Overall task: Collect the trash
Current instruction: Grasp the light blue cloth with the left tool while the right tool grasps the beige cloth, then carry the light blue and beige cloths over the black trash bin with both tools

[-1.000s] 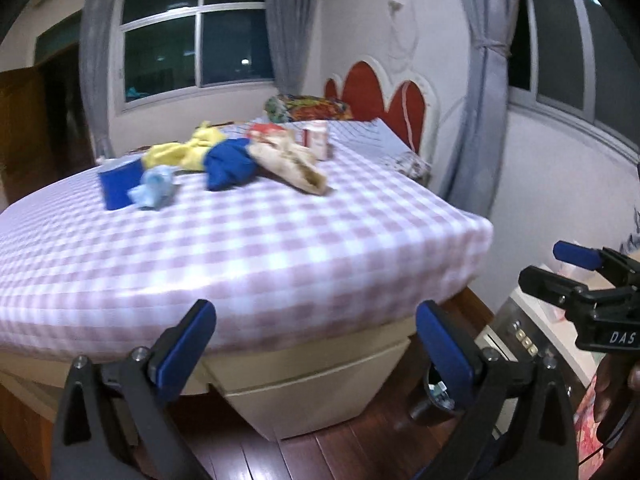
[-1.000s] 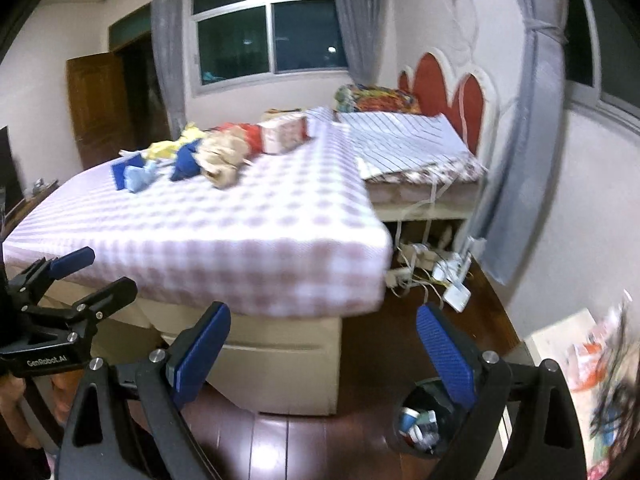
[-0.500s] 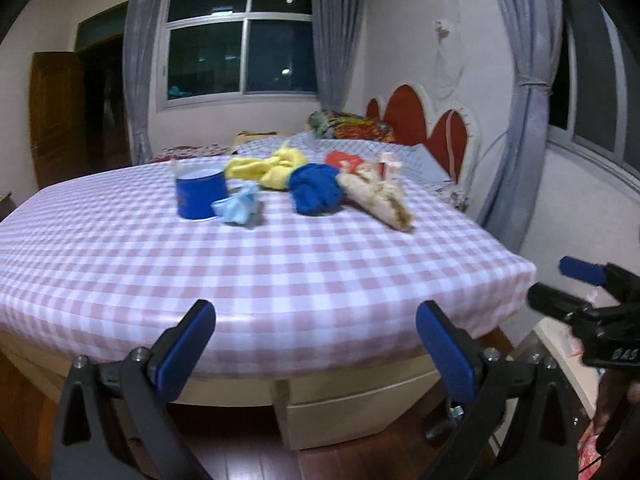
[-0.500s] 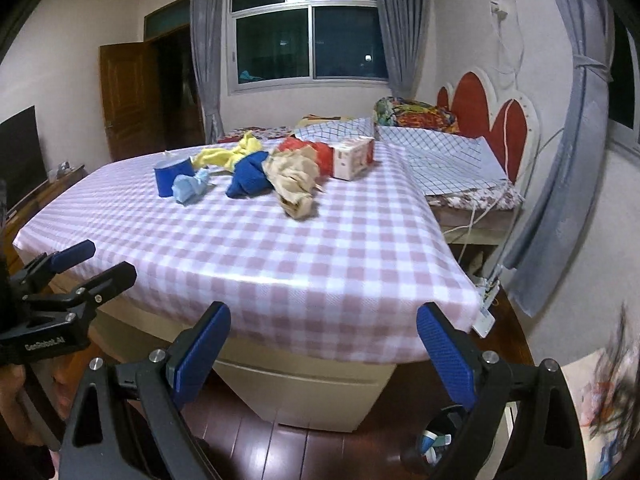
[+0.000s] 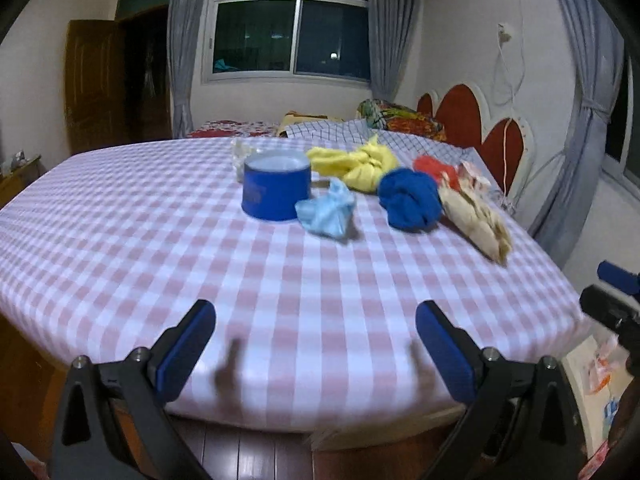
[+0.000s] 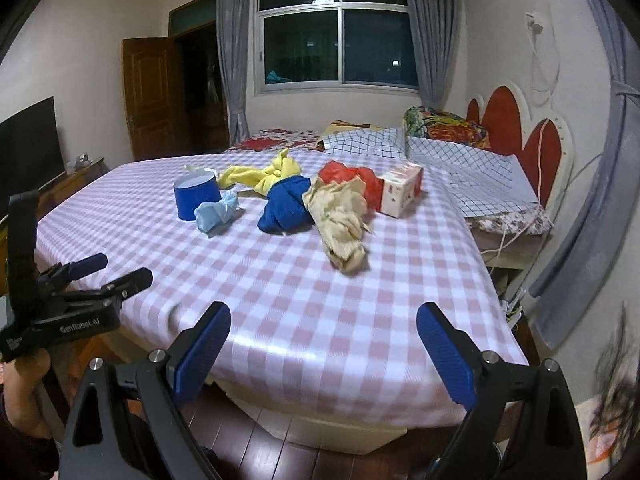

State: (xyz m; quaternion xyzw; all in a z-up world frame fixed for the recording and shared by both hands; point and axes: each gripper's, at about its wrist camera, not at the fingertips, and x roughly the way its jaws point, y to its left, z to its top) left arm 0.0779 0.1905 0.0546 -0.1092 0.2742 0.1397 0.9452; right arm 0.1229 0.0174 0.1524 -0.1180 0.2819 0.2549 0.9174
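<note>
Both tongs, left [image 5: 314, 330] and right [image 6: 323, 330], spread wide and hold nothing, with the crumpled trash pile [image 6: 338, 216] well beyond them on the checked tablecloth [image 6: 280, 280].

We see a wide bare stretch of the checked tablecloth [image 6: 304, 292] running from the near edge up to the clutter, open to either gripper. Toward the far edge, a blue cup [image 6: 197, 197], pale blue wad [image 6: 216, 214], yellow rag [image 6: 260, 174], dark blue cloth [image 6: 286, 205], beige cloth [image 6: 340, 224], red bag [image 6: 348, 176] and carton [image 6: 400, 190] crowd close together.
</note>
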